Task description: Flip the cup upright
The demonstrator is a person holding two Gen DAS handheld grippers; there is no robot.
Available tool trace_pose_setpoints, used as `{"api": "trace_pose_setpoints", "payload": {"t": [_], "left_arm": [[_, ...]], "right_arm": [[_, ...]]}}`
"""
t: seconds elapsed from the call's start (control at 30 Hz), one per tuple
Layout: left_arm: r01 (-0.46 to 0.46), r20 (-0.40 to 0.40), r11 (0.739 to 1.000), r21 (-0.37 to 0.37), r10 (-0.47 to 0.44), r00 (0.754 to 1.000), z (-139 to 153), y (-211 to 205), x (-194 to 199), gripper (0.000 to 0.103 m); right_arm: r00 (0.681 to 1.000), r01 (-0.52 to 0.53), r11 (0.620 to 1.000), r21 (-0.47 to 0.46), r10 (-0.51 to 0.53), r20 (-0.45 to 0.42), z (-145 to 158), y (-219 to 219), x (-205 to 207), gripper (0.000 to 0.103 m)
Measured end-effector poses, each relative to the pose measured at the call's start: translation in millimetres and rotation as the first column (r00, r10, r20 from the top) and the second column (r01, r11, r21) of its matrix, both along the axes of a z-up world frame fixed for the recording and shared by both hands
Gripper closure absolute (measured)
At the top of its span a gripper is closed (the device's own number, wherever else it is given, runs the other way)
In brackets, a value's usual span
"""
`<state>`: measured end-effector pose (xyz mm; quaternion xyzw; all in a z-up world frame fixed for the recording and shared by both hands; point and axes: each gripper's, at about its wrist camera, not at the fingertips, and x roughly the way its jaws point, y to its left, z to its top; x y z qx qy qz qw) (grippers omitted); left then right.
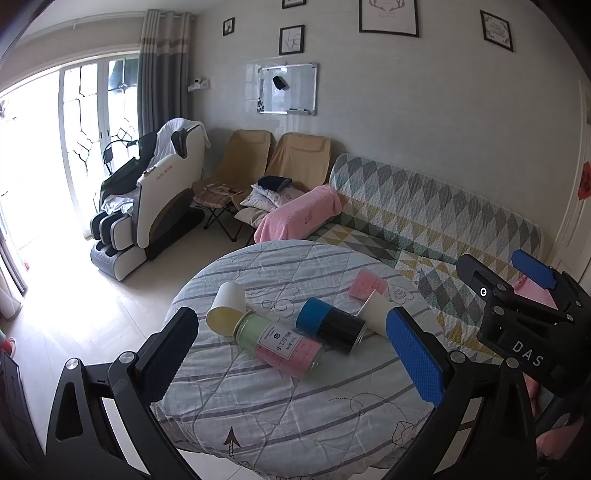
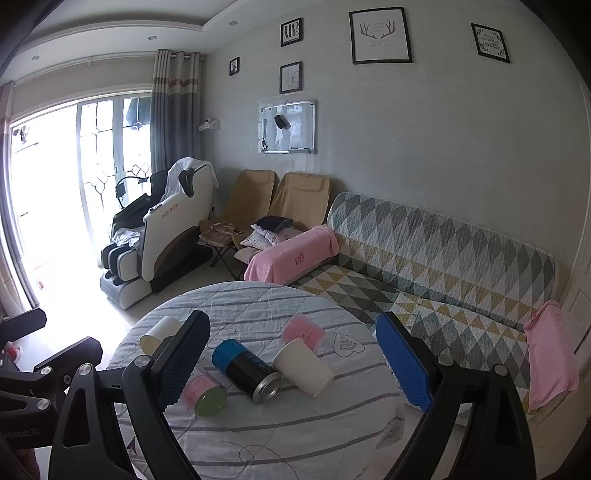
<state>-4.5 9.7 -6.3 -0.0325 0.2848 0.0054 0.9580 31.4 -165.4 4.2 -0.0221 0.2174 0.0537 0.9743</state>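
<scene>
Both the left gripper [image 1: 291,350] and the right gripper [image 2: 295,363] hover with jaws spread wide and nothing between them, the right gripper just outside the left's right jaw.

Daylight poured through the glass doors [image 2: 99,177] beside grey curtains [image 2: 177,110]. A massage chair [image 2: 162,236], two tan folding chairs [image 2: 280,206] and a quilt-covered sofa [image 2: 424,258] lined the pale wall, under framed pictures [image 2: 380,35] and a whiteboard [image 2: 287,127].
</scene>
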Motion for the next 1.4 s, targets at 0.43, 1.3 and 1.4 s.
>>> {"api": "trace_pose_setpoints", "payload": {"t": [0.43, 1.3, 1.4], "left_arm": [[-0.002, 0.003, 1.0, 0.004, 0.002, 1.0, -0.4, 0.1, 0.6, 0.0], [-0.003, 0.003, 1.0, 0.005, 0.003, 1.0, -0.3, 1.4, -0.3, 0.0], [-0.004, -0.005, 1.0, 0.009, 0.004, 1.0, -0.9, 2.4, 0.0, 0.0]], "right_arm": [[1.0, 0.0, 1.0, -0.001, 0.0, -0.004, -3.0, -0.9, -0.7, 0.01], [1.0, -0.007, 1.0, -0.012, 0.007, -0.006, -6.2, 1.3, -0.1, 0.01], [1.0, -0.012, 1.0, -0.019, 0.012, -0.013, -5.7, 2.7, 3.4, 0.01]]}}
